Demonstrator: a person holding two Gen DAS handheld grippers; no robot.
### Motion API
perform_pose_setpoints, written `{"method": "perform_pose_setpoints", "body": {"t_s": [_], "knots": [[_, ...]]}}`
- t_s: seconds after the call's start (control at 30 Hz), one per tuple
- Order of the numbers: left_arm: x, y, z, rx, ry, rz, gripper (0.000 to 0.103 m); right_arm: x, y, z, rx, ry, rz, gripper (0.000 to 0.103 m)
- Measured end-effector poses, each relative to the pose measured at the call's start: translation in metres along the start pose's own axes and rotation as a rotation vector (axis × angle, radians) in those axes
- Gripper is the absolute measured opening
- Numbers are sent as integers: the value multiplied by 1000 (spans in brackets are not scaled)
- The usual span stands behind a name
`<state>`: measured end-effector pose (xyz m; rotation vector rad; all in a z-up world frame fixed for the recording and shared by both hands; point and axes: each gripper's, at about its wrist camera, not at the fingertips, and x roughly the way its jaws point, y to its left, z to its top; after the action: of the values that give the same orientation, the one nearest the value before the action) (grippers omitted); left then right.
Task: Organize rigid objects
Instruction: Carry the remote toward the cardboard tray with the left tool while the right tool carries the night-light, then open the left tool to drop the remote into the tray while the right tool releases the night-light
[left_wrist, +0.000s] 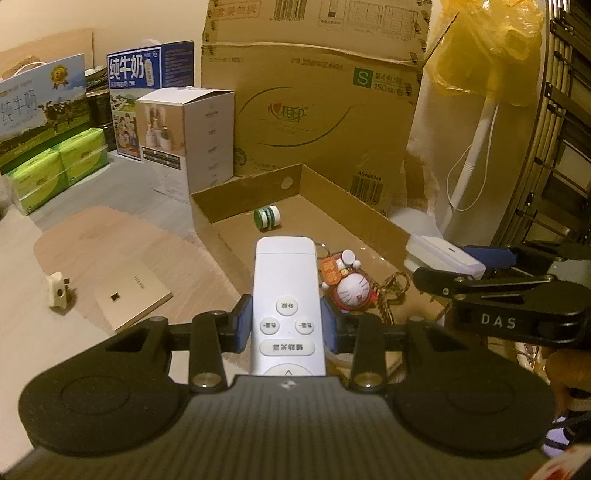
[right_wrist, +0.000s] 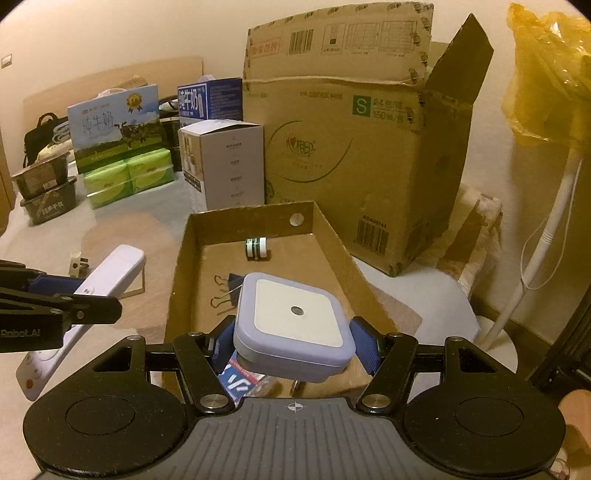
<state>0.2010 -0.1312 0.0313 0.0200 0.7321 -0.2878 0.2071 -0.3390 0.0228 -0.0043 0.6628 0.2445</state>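
Left gripper (left_wrist: 287, 325) tilted down-fwd, blue pads clamped on both long sides of a white remote (left_wrist: 286, 295). Right gripper (right_wrist: 293, 343), same downward tilt, jaws set wider, pads pressing a square night light (right_wrist: 295, 321). Grippers side by side, near each other.

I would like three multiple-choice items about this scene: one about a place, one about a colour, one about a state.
1. Where does the green-and-white roll lie?
A. in the shallow cardboard tray
B. on the white box
C. between a gripper's fingers

2. What colour is the remote control?
A. black
B. white
C. red

3. What is the state of the right gripper?
A. open and empty
B. shut on the square night light
C. shut on a binder clip

Answers: 1 A, it rests on the tray floor near the far wall; 2 B, its body is white; 3 B, the blue pads press its two sides.
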Motion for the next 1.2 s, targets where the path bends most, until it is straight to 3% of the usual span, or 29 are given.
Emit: {"method": "perform_pose_setpoints", "body": {"t_s": [0.73,1.2], "knots": [[88,11,53,-47,11,11,35,83,-25,41,-15,42,72,65],[135,25,74,-101,22,15,35,133,-38,58,-24,65,58,65]]}}
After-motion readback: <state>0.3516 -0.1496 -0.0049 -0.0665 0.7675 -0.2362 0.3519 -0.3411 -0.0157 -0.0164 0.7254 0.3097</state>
